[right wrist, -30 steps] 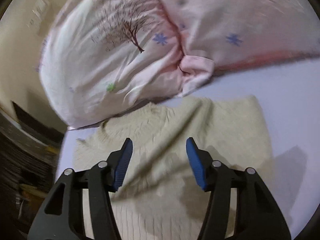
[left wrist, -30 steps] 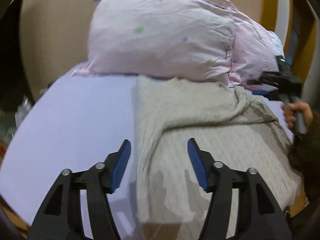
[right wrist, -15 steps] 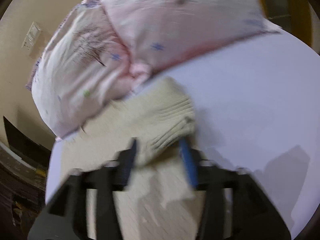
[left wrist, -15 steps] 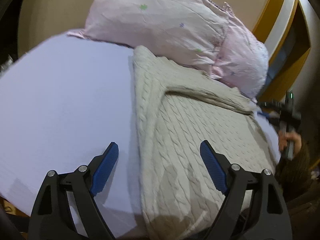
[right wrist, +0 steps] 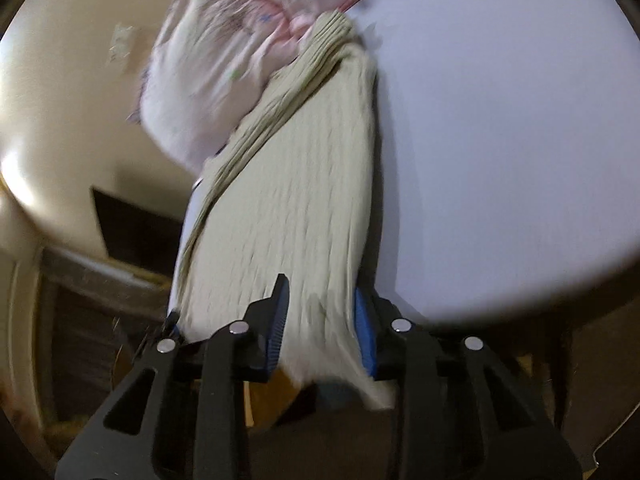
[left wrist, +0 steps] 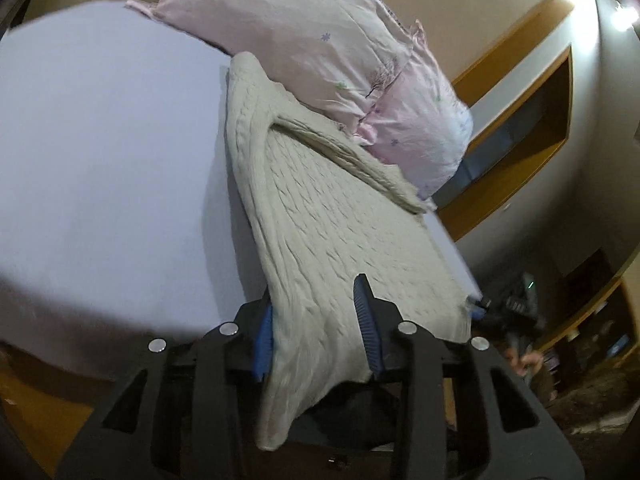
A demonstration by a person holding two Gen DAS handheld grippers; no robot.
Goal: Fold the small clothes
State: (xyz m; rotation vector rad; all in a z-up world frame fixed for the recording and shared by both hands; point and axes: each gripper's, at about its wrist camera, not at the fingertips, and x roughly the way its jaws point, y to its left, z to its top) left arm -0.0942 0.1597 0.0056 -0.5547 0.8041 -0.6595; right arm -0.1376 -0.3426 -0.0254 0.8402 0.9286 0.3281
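A beige cable-knit sweater (left wrist: 328, 208) lies on the lavender bed sheet (left wrist: 104, 168), its far end against the pink pillows. My left gripper (left wrist: 316, 320) has the sweater's near hem between its blue pads, at the bed's front edge. In the right wrist view my right gripper (right wrist: 322, 320) has the other near corner of the sweater (right wrist: 304, 184) between its pads. The hem hangs off the bed edge under both grippers. A sleeve is folded across the sweater's far part.
Two pink patterned pillows (left wrist: 320, 40) lie at the head of the bed; they also show in the right wrist view (right wrist: 208, 64). A wooden shelf frame (left wrist: 520, 120) stands to the right. The right gripper and hand (left wrist: 516, 312) show past the bed edge.
Both grippers pulled back to the near hem and closed in on it. The left was wide open over the sweater half a second ago; the right moved off the sleeve.
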